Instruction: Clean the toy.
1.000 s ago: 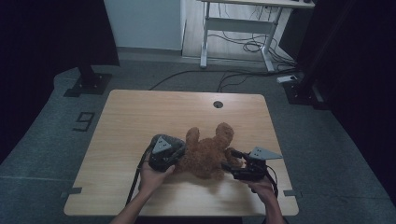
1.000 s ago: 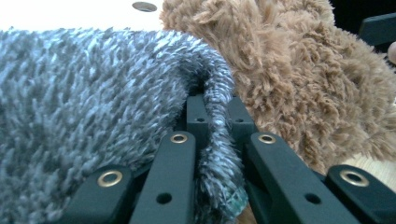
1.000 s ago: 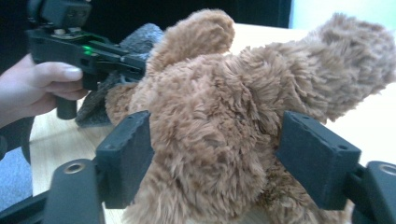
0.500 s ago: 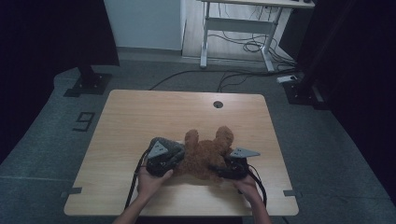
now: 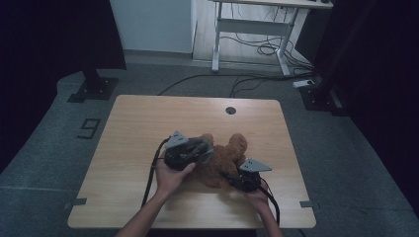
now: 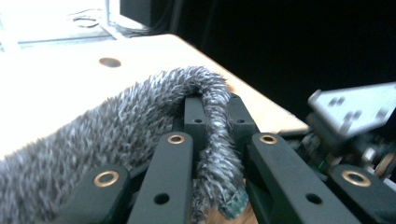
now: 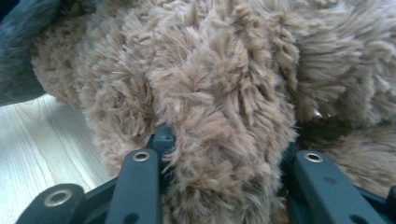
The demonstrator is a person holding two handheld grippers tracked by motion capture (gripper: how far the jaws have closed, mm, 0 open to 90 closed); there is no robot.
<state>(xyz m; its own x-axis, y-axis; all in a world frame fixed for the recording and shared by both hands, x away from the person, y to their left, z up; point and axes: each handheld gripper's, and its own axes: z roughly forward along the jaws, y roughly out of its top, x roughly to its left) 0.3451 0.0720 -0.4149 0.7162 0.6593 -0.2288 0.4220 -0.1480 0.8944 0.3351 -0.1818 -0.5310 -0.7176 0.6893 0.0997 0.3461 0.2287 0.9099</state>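
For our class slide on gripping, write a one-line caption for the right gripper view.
Right claw closing its black jaws on the brown plush toy's fluffy limb above the pale wooden table.

Our left hand (image 5: 170, 175) holds the left claw (image 5: 205, 150) up, pointing to the right, with the forearm coming in from the bottom. Its jaws are squeezed tight on a thin flap of fur. Our right hand (image 5: 257, 197) holds the right claw (image 5: 228, 175) low, pointing left. Its jaws have just been closing, and fur is pinched between them.
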